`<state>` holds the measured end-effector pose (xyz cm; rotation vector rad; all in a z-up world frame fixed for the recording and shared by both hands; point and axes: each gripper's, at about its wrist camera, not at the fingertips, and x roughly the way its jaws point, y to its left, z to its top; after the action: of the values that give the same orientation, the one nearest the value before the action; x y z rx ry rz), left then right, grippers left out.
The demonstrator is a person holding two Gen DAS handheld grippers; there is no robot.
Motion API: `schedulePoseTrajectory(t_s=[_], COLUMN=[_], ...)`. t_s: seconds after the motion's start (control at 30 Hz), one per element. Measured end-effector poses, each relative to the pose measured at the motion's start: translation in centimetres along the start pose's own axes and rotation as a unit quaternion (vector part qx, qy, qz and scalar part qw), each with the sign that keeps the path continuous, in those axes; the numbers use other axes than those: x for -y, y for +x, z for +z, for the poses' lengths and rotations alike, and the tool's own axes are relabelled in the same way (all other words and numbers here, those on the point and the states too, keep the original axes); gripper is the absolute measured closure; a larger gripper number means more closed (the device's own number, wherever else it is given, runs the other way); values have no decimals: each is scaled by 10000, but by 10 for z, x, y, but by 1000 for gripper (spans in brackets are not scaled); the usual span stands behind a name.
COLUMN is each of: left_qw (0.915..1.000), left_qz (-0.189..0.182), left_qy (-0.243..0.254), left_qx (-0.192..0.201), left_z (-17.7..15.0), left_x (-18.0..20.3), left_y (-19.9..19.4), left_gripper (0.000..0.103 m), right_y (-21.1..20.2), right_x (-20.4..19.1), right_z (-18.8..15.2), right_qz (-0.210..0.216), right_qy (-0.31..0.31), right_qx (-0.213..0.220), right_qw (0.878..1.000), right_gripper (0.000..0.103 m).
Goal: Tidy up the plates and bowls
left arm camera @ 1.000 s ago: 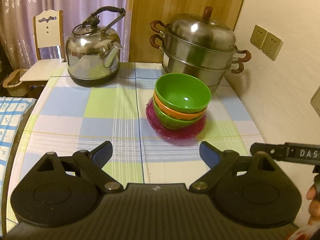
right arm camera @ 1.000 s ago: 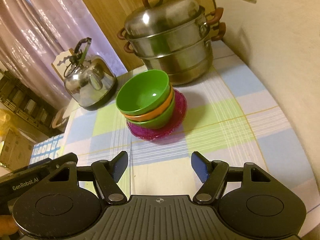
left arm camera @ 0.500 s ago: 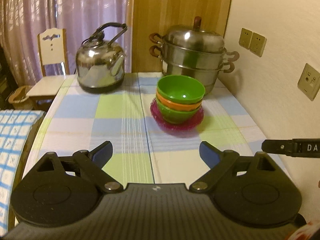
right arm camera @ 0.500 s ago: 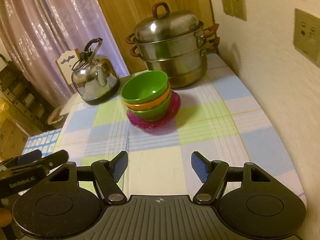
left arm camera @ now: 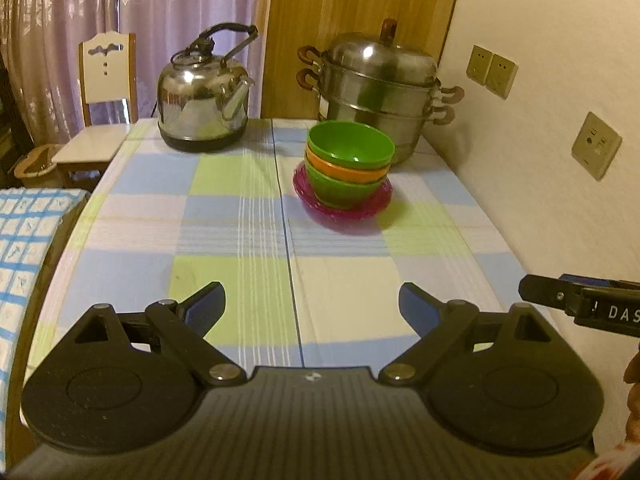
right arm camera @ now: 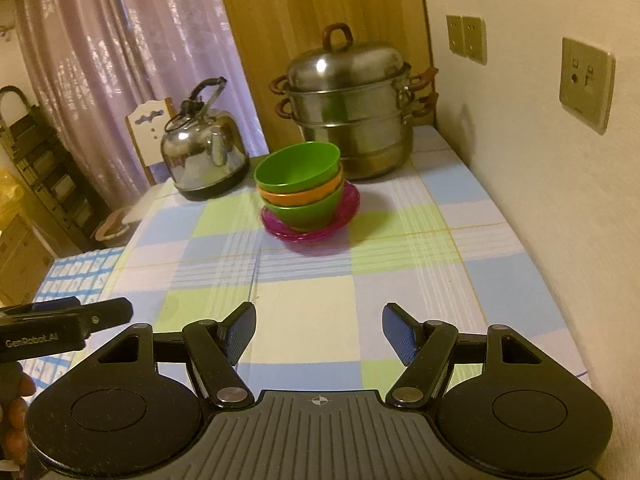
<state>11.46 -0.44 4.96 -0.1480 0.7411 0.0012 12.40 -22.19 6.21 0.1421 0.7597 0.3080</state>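
Three nested bowls (left arm camera: 349, 168), green, orange and green, stand on a stack of magenta plates (left arm camera: 344, 206) at the far middle of the checked table; the stack also shows in the right wrist view (right arm camera: 302, 192) on the plates (right arm camera: 348, 210). My left gripper (left arm camera: 312, 306) is open and empty, well short of the stack, over the near part of the table. My right gripper (right arm camera: 319, 330) is open and empty, also well back from the stack. Each gripper shows at the edge of the other's view.
A steel kettle (left arm camera: 202, 92) stands at the far left of the table (left arm camera: 240, 240) and a steel steamer pot (left arm camera: 378, 88) at the far right, just behind the bowls. A wall with sockets (left arm camera: 596, 150) runs along the right. A chair (left arm camera: 102, 112) stands past the table's left corner.
Both grippers have pulled back from the bowl stack, which now looks smaller and farther. Both stay open and empty. The stack has not moved.
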Motion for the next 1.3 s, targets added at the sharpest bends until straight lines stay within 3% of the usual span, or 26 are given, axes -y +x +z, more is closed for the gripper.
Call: schedulePoseTrajectory(t_s=[0.47, 0.73, 1.3], left_qw=[9994, 9992, 9994], left_qz=[129, 299, 182], left_qy=[-168, -35, -43], left_qx=[-290, -246, -306], left_z=[-35, -39, -40], left_x=[5, 9, 9], left_y=[-5, -3, 1], left_gripper=[7, 6, 6], right_y=[-10, -3, 1], right_x=[-13, -18, -17], right_z=[-31, -41, -44], right_qz=[22, 10, -2], right_qy=[-40, -116, -72], right_qx=[-47, -137, -178], right_qw=[10000, 9998, 9998], right_gripper=[33, 33, 33])
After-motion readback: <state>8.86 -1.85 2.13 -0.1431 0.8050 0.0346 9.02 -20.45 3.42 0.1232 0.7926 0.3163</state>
